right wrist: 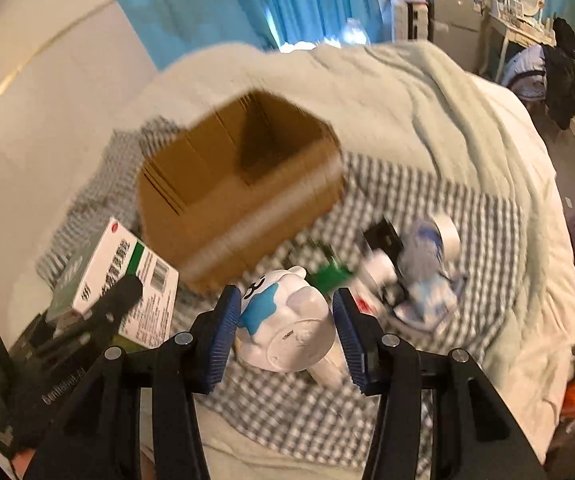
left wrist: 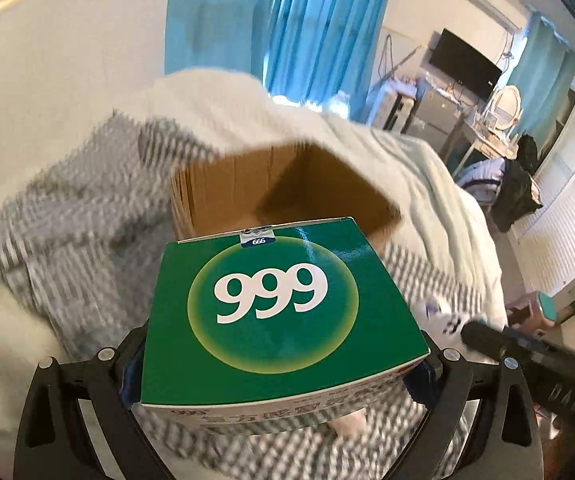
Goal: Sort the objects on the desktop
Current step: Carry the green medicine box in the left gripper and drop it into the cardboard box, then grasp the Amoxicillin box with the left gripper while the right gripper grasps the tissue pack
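your left tool (left wrist: 283, 364) clamps the green 999 box (left wrist: 275, 308) before the open carton (right wrist: 239, 184); your right tool (right wrist: 287, 332) gapes around the white figurine (right wrist: 291, 332), clutter (right wrist: 419, 276) blurred beyond.

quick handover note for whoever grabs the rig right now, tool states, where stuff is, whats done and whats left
Left tool: shut on the green 999 box, held in front of the open cardboard box, not yet in it.
Right tool: its fingers flank the white figurine; grip not certain.
Nothing visible inside the cardboard box.
Left: drop in the 999 box and the figurine, then sort the blurred pile on the checkered cloth.
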